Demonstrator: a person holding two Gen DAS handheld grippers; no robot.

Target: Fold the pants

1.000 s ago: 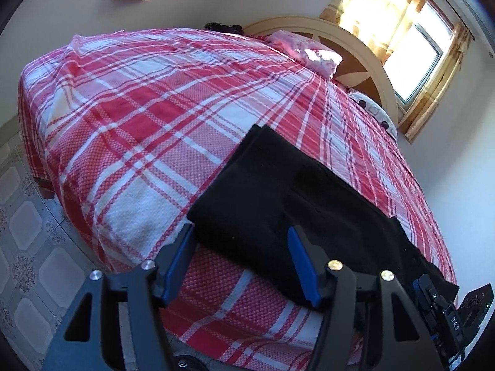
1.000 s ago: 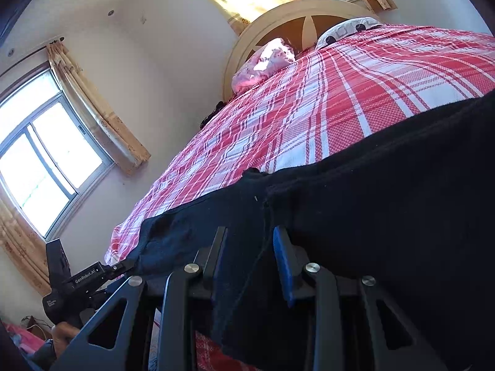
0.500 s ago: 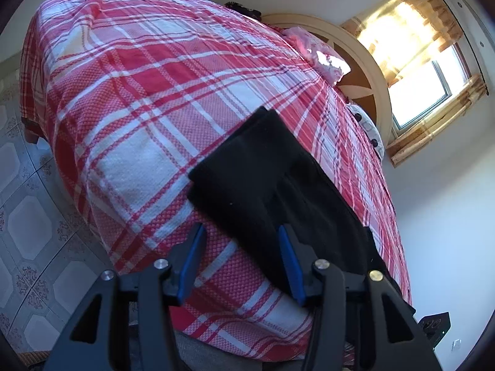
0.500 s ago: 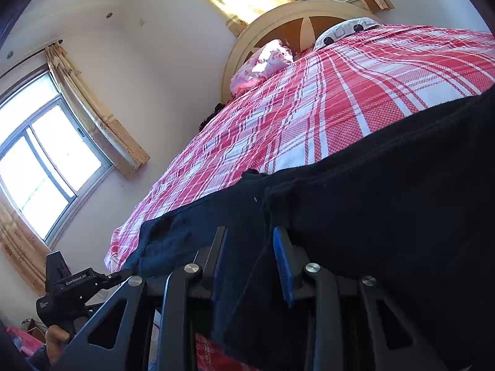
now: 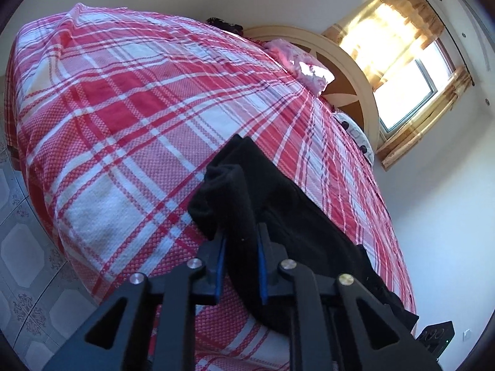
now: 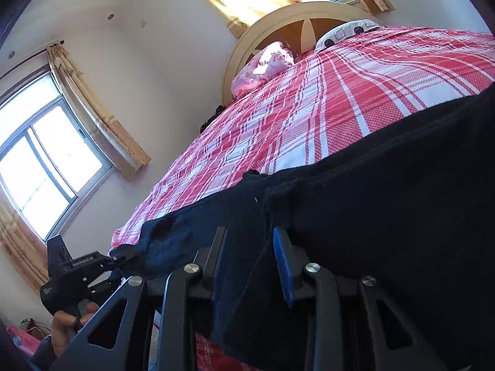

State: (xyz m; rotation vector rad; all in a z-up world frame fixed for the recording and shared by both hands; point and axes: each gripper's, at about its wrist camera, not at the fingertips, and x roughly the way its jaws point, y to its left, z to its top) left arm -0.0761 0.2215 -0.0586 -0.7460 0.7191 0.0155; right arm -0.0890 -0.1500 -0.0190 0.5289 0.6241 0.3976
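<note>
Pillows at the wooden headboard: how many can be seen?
2. A pink pillow lies against the arched wooden headboard; a white pillow with black dots lies beside it. More may be hidden.

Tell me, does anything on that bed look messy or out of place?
Only the black fabric pants: one end is bunched into a lump at the left gripper, whose jaws are closing on it. The red-and-white plaid bedspread lies smooth; nothing looks spilled or damaged.

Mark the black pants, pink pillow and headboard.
black pants (image 5: 297,216), left wrist view, upper fabric surface.
pink pillow (image 6: 263,68), right wrist view, sunlit middle.
headboard (image 6: 278,27), right wrist view, cream arched rim.
</note>
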